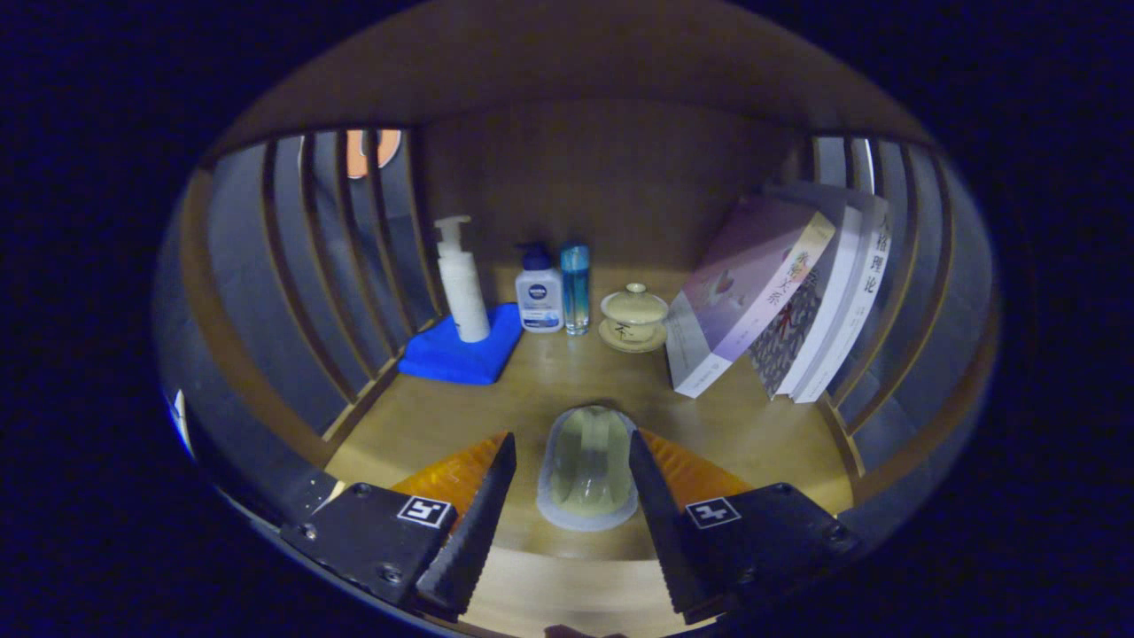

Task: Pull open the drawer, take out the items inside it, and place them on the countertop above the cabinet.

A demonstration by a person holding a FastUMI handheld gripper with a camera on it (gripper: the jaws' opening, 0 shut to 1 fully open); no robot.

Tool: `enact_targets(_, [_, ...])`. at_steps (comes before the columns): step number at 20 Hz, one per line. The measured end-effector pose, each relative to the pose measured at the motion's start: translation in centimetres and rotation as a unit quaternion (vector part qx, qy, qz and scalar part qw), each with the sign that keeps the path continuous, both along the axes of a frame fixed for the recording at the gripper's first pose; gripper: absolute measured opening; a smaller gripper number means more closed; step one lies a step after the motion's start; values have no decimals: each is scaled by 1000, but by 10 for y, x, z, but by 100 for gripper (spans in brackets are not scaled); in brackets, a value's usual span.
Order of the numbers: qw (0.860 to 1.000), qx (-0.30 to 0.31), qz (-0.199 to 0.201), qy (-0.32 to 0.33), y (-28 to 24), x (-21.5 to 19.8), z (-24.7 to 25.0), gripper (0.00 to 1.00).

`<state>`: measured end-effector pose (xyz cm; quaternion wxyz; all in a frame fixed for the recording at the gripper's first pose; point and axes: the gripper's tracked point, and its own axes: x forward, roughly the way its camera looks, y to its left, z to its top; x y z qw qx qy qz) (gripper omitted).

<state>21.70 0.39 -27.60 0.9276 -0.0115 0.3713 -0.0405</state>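
Between the gripper's (571, 470) spread fingers, a pale packaged item (589, 465) lies on the wooden countertop (753, 425).
Neither finger visibly presses it. Far behind stand a pump bottle (463, 282) on a blue cloth (461, 354), a lidded cup (633, 317) and leaning books (780, 292).

Smooth matt wood countertop (425, 425), soft blue cloth (461, 354), glossy plastic pump bottle (462, 283), glazed ceramic lidded cup (633, 317), paper-covered books (780, 292).

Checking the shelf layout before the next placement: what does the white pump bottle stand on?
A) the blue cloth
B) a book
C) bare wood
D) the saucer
A: the white pump bottle stands on the folded blue cloth, well beyond the tongs, which flank a pale packaged item.
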Motion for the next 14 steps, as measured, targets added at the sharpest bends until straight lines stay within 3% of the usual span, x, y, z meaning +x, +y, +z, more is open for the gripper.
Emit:
enact_targets(4, [999,14,21,-42,16,-38,22,91])
enact_targets(14, [987,-4,28,-157,20,-121,52,93])
